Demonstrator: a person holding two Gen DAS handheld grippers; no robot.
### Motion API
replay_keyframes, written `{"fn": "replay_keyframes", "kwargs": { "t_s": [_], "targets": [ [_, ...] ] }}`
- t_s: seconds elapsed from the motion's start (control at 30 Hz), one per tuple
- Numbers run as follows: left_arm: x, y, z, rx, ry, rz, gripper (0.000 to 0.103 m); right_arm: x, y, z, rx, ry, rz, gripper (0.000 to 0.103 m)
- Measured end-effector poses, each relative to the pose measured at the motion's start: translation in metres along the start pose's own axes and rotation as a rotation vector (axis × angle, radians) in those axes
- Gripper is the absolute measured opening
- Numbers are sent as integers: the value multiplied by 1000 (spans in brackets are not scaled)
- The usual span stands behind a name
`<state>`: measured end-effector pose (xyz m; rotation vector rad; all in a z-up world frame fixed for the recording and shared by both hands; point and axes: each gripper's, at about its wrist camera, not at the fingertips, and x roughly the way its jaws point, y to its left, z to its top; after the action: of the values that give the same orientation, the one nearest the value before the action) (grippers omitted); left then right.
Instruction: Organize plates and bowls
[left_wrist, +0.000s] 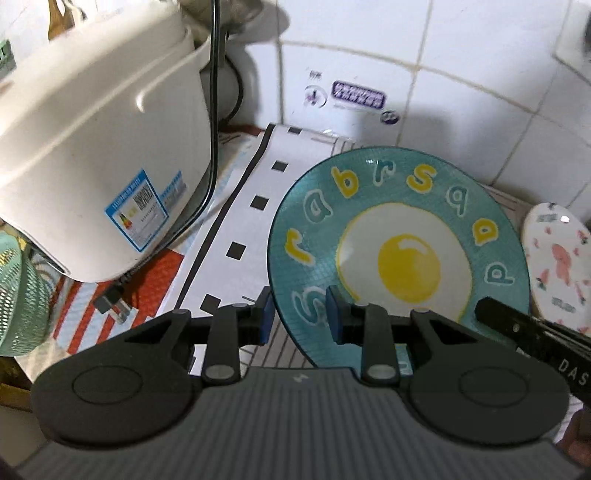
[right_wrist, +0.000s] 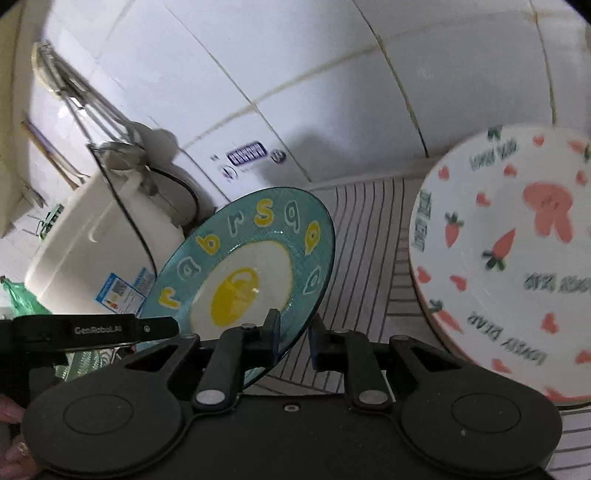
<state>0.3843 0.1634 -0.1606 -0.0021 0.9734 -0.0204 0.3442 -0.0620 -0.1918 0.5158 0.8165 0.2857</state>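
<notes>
A counter against the white tiled wall carries everything, covered by a striped mat and a white sheet with black squares. A cream rice cooker stands on it. Right of the cooker, beyond the sheet, sits the teal egg plate, tilted; farther right the white carrot-print plate.

The counter is seen close-up from behind each gripper's fingers. The teal egg plate, the white appliance and the tiled wall are shared by both views; the right view is tilted.
</notes>
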Motion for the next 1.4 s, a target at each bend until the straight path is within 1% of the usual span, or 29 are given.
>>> {"fn": "replay_keyframes", "kwargs": {
  "t_s": [0.1, 0.2, 0.4, 0.5, 0.6, 0.73, 0.93, 1.07, 1.23, 1.33, 1.4],
  "targets": [
    [-18, -7, -2, 21, -24, -15, 28, -22, 4, 3, -33, -30, 11, 21],
    [-35, -16, -5, 35, -35, -41, 28, -48, 2, 5, -23, -54, 20, 21],
    [-63, -40, -12, 56, -53, -100, 27, -95, -1, 8, -49, -102, -1, 22],
    [-71, -50, -16, 58, -61, -138, 28, -116, -5, 9, -65, -119, -16, 22],
    [-76, -65, -22, 79, -53, -149, 28, -132, -15, 4, -36, -148, -16, 22],
    [-79, -81, -31, 114, -42, -166, 28, -149, -25, -3, -26, -150, -41, 23],
    [-71, -108, -36, 177, -28, -201, 28, -165, -49, -14, 27, -159, -67, 24],
    [-56, -129, -33, 218, -1, -224, 28, -168, -70, -20, 71, -155, -85, 25],
    [-31, -158, -30, 278, 30, -221, 28, -163, -92, -16, 107, -157, -119, 25],
    [-13, -169, -25, 279, 65, -237, 27, -159, -102, -12, 104, -167, -140, 25],
    [-1, -173, -23, 281, 95, -254, 27, -155, -111, -8, 119, -153, -145, 26]
  ]
}}
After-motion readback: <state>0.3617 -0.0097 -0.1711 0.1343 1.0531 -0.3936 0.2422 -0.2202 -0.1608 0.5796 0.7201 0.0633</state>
